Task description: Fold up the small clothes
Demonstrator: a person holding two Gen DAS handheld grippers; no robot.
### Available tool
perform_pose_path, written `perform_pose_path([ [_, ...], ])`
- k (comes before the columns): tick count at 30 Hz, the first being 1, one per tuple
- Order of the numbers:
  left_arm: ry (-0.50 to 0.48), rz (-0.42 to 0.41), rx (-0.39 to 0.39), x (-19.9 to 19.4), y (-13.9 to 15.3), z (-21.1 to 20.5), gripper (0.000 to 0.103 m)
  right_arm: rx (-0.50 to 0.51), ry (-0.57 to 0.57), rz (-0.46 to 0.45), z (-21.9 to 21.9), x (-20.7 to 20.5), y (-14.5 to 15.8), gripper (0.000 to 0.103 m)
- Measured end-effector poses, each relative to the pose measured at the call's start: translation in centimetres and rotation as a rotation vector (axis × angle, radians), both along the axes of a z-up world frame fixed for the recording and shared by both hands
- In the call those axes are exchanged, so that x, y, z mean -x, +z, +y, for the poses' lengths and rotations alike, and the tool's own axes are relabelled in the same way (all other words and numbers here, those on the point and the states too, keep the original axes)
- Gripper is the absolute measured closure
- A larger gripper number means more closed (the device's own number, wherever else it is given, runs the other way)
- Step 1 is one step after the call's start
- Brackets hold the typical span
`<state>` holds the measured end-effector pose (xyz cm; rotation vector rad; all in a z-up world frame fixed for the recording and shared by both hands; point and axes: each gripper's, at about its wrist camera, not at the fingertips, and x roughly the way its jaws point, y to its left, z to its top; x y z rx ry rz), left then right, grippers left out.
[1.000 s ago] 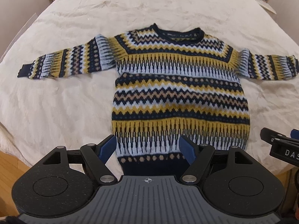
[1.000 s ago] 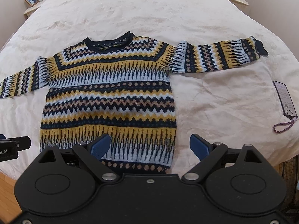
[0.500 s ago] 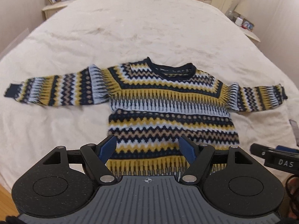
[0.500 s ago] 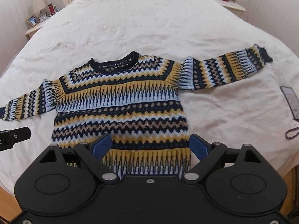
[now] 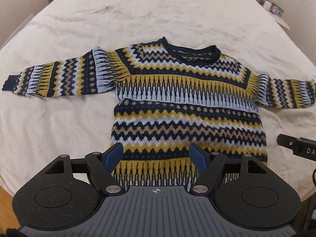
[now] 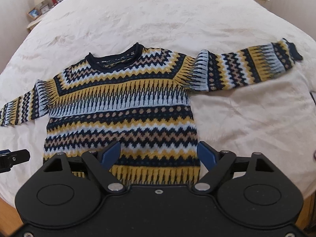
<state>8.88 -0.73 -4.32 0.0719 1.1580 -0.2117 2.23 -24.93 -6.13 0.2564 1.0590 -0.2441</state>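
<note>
Sweater (image 5: 187,106) flat on bed (image 5: 138,15) — sleeves outspread left and right

Both wrist views above bed foot, facing headward (sharing sweater (image 5: 187,106))

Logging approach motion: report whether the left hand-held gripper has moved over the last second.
Yes. Against the sweater, the left hand-held gripper has advanced forward, up the sweater's body: its fingertips flanked the navy hem before and now flank the bands above it.
</note>
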Motion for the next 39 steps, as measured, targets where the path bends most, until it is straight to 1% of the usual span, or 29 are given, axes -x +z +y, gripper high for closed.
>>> perform_pose_path([
  [2, 0.023, -0.004, -0.017, -0.4, 0.1, -0.9, 0.031, 0.008, 0.034, 0.003, -1.5, -0.9, -0.4, 0.022],
  [4, 0.038, -0.003, -0.017, -0.7, 0.1, -1.8, 0.031, 0.012, 0.07, -0.001, -3.1, -2.0, -0.7, 0.022],
  [8, 0.065, -0.001, -0.02, -1.3, 0.1, -3.9, 0.031, -0.024, 0.163, -0.056, -6.3, -4.3, -0.9, 0.022],
  [11, 0.093, -0.011, -0.036, -1.6, -0.1, -5.1, 0.031, -0.025, 0.235, -0.068, -7.6, -7.1, -1.6, 0.022],
  [12, 0.102, -0.015, -0.039, -1.6, -0.3, -5.4, 0.031, -0.023, 0.255, -0.063, -7.9, -8.2, -2.0, 0.024],
  [15, 0.12, -0.006, -0.049, -1.9, -1.1, -6.3, 0.031, -0.022, 0.338, -0.028, -8.4, -11.8, -3.3, 0.034],
  [16, 0.125, 0.0, -0.054, -2.0, -1.5, -6.5, 0.031, -0.024, 0.368, -0.022, -8.4, -12.9, -3.8, 0.036],
  [21, 0.137, 0.015, -0.086, -3.0, -3.8, -7.4, 0.031, -0.037, 0.463, -0.02, -8.7, -17.2, -5.5, 0.036],
  [22, 0.134, 0.017, -0.092, -3.2, -4.3, -7.5, 0.031, -0.037, 0.48, -0.019, -8.6, -18.0, -5.8, 0.038],
  [26, 0.11, 0.044, -0.129, -4.5, -7.1, -8.0, 0.031, -0.007, 0.521, 0.004, -8.5, -20.8, -7.4, 0.04],
  [30, 0.095, 0.112, -0.171, -5.6, -10.8, -7.8, 0.037, 0.024, 0.539, 0.029, -8.5, -23.0, -8.4, 0.04],
  [35, 0.113, 0.201, -0.211, -6.6, -15.2, -6.8, 0.037, 0.044, 0.569, 0.043, -9.0, -25.4, -9.3, 0.04],
  [36, 0.116, 0.216, -0.209, -6.7, -16.0, -6.5, 0.037, 0.047, 0.581, 0.047, -9.1, -25.9, -9.6, 0.04],
  [39, 0.121, 0.227, -0.191, -6.9, -17.2, -6.0, 0.035, 0.049, 0.632, 0.057, -9.0, -27.3, -10.5, 0.04],
])
